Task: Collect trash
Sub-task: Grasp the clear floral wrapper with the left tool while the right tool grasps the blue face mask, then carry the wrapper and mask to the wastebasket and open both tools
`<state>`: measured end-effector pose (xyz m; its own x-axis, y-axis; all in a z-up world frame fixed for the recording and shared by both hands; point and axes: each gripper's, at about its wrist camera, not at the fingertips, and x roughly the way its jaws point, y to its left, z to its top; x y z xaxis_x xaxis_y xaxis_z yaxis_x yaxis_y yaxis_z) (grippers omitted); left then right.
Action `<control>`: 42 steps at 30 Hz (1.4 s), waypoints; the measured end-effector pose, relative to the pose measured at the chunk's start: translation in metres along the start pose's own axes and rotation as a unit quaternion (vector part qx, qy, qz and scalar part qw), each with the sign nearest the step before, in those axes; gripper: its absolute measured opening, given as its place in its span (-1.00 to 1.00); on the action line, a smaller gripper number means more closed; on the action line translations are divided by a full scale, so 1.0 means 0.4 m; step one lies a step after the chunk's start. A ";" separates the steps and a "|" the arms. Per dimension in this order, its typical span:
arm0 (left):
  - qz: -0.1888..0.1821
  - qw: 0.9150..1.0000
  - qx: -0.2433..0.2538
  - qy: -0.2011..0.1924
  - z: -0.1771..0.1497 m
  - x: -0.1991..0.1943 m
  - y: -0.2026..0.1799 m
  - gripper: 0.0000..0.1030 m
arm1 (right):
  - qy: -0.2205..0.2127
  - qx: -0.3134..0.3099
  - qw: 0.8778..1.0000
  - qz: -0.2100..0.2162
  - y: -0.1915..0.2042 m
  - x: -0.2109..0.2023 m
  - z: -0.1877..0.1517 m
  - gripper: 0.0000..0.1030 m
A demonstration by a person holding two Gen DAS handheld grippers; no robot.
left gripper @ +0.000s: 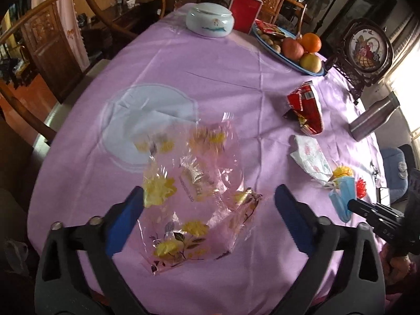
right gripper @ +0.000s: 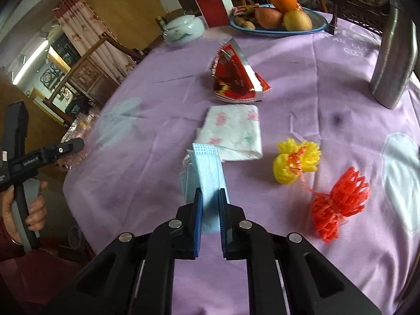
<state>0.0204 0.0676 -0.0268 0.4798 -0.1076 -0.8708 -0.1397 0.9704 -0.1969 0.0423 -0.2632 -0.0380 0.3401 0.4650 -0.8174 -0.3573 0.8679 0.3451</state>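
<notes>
My left gripper (left gripper: pixel 208 197) is open, its blue pads on either side of a clear plastic bag (left gripper: pixel 194 197) printed with yellow flowers that lies on the purple tablecloth. My right gripper (right gripper: pixel 210 197) is shut on a light blue face mask (right gripper: pixel 206 173) and holds it upright above the table; the mask also shows in the left wrist view (left gripper: pixel 341 199). Other trash lies on the cloth: a red snack wrapper (right gripper: pixel 236 78), a crumpled floral tissue (right gripper: pixel 233 134), a yellow foam net (right gripper: pixel 296 160) and a red foam net (right gripper: pixel 338 202).
A steel flask (right gripper: pixel 393 55) stands at the right. A blue fruit plate (right gripper: pixel 278 30), a red box (right gripper: pixel 214 6) and a pale lidded ceramic jar (right gripper: pixel 182 31) sit at the far side. A framed picture stand (left gripper: pixel 365 52) and wooden chairs (left gripper: pixel 47 47) ring the table.
</notes>
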 end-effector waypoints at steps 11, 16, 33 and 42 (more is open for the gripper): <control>0.005 1.000 -0.013 0.028 -0.028 0.014 0.079 0.87 | 0.002 0.017 1.000 -0.001 0.028 0.001 -0.023 -0.76; 0.008 0.998 -0.023 0.054 -0.031 0.071 0.092 0.87 | 0.001 0.017 1.000 -0.006 0.026 -0.006 -0.027 -0.76; -0.034 0.998 -0.043 0.021 -0.019 0.048 0.116 0.12 | 0.002 0.001 1.000 0.005 0.041 -0.025 -0.009 -0.76; 0.044 0.989 -0.139 -0.034 -0.124 -0.143 0.315 0.12 | 0.042 -0.087 0.993 0.071 0.222 0.070 0.047 -0.76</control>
<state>-0.0677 0.1854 -0.0240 0.5112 -0.0014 -0.8594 -0.4111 0.8777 -0.2460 0.0365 -0.1699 -0.0216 0.2046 0.5585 -0.8039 -0.5440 0.7476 0.3809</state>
